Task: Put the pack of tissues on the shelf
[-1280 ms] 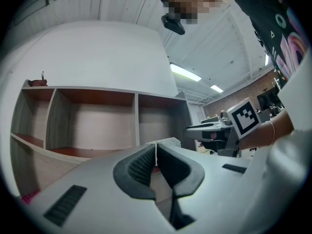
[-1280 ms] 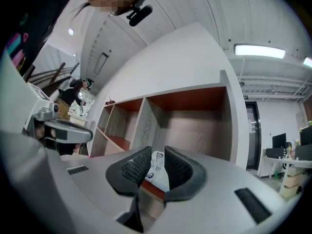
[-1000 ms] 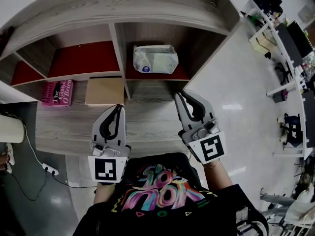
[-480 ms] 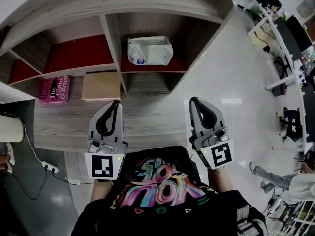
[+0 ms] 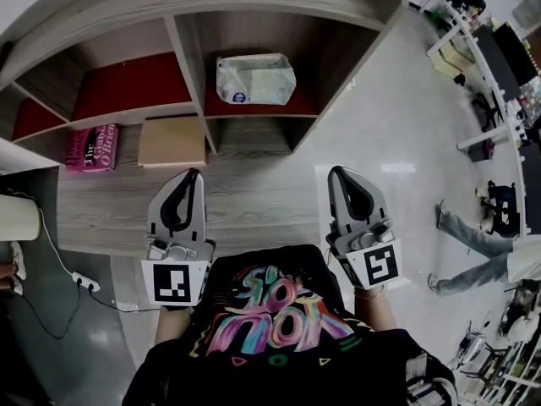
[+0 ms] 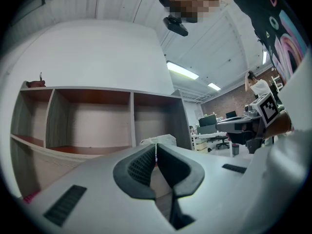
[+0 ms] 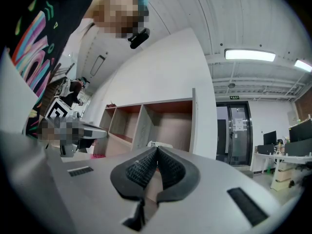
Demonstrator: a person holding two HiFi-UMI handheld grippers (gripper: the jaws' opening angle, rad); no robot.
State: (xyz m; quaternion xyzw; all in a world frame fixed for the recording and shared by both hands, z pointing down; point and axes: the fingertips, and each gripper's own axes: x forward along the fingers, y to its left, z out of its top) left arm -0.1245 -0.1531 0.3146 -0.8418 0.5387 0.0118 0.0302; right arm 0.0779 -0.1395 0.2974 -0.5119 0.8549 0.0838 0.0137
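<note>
The pack of tissues (image 5: 255, 79), pale green and white in clear wrap, lies in the right-hand compartment of the wooden shelf (image 5: 193, 66). It also shows beyond the jaw tips in the left gripper view (image 6: 161, 140). My left gripper (image 5: 193, 174) is shut and empty, held over the wooden ledge below the shelf. My right gripper (image 5: 339, 172) is shut and empty too, held off the shelf's right side over the floor. Both grippers stand well back from the pack.
A pink book (image 5: 93, 147) and a tan box (image 5: 172, 140) lie on the ledge under the shelf. A power strip and cable (image 5: 84, 291) lie on the floor at left. A person's legs (image 5: 473, 248) show at right, near desks (image 5: 494, 66).
Both grippers have drawn back from the shelf toward my body. The right one moved out to the right, off the ledge. The pack stays in its compartment.
</note>
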